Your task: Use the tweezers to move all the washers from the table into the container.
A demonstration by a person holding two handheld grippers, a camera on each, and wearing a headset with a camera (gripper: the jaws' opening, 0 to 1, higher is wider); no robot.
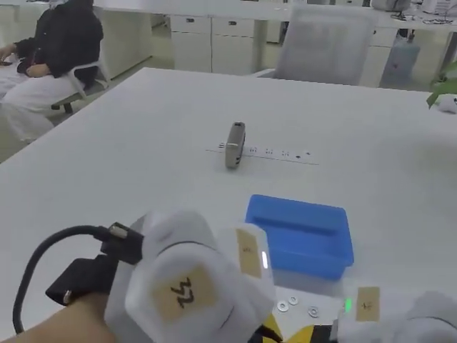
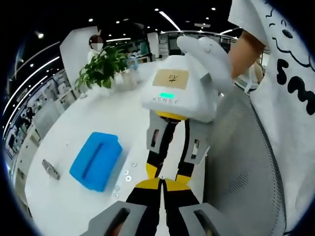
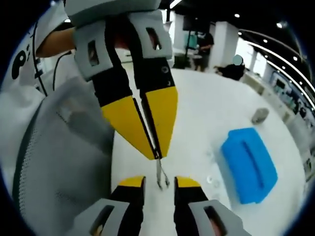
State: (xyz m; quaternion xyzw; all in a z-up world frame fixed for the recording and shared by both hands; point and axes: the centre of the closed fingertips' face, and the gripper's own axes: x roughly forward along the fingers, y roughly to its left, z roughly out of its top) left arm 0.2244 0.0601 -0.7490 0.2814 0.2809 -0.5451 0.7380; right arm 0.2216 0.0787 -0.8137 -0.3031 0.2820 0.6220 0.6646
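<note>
Right hand-held gripper (image 3: 161, 182) parted, left hand-held gripper (image 3: 156, 155) pinching thin metal tweezers (image 3: 159, 172)

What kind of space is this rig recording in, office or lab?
Most likely an open-plan office. There are white drawer cabinets along the back, a grey office chair pulled up to the large white table, and a person seated at work nearby. A potted plant fits that too.

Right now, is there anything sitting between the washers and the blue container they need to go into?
Nothing visible does. The washers lie on the bare table just in front of the blue container, with only white surface between them. Whether the container's top is open, I can't tell.
</note>
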